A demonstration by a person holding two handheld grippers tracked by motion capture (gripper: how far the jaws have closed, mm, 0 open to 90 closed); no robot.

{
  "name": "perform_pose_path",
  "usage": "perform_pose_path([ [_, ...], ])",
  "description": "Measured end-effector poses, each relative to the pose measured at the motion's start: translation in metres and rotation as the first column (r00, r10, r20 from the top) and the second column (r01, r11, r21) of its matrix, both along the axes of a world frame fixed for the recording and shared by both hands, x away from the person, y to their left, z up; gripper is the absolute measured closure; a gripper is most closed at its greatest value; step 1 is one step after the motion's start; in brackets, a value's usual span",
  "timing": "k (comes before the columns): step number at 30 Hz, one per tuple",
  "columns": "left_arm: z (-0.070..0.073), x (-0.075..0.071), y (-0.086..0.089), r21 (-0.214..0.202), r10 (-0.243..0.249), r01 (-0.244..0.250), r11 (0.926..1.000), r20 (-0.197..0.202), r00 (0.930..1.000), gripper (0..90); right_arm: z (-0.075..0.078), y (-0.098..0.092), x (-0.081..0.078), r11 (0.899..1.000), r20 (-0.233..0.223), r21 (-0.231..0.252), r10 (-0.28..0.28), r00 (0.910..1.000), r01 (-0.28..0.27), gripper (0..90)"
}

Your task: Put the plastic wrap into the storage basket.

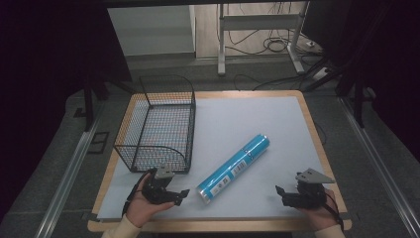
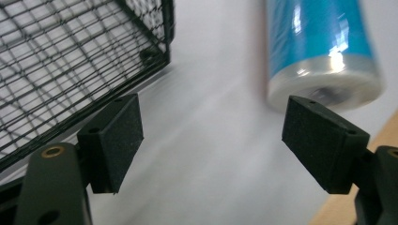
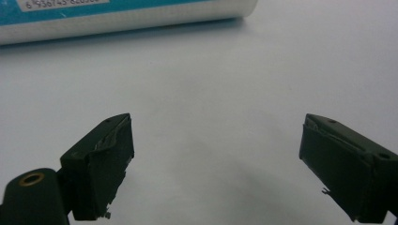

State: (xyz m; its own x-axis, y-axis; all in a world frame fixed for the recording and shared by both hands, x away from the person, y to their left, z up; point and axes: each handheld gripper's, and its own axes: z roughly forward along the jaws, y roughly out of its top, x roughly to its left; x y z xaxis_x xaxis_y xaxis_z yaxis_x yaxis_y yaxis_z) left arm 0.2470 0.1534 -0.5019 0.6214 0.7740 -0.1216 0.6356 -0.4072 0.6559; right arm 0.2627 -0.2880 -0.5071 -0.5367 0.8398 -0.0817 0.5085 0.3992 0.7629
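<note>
A blue cylindrical tube (image 1: 233, 169) is seen lying diagonally on the bench (image 1: 257, 119), just right of a black wire basket (image 1: 157, 124). The left claw (image 1: 182, 196) and right claw (image 1: 280, 194) are both held agape and empty, flanking the tube's near end.

Left hand (image 1: 141, 203) low at near left, palm up, cradling left gripper (image 1: 182, 194); jaws spread wide, pointing right and slightly forward. Cream sleeve (image 1: 119, 229) at bottom edge. Right hand (image 1: 322, 215) low at near right, holding right gripper (image 1: 279, 192); jaws parted wide, aimed left, grey three-cornered plate (image 1: 313, 175) on top. Both grippers empty, hovering close over worktop — touching or just above, hard to tell.
</note>
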Motion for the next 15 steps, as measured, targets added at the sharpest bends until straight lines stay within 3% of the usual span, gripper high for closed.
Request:
perform_pose_path([
  [3,0.006,-0.001,-0.003,-0.004,-0.002,0.002,1.0000,-0.009,1.0000,19.7,0.001,0.001,-0.001,1.000,0.015,-0.001,0.020,0.9997,-0.020,10.5],
  [15,0.022,-0.002,-0.013,0.019,-0.023,0.023,0.9996,0.007,0.9997,19.4,0.000,0.002,-0.002,1.000,0.017,-0.003,0.016,0.9997,-0.016,10.4],
])
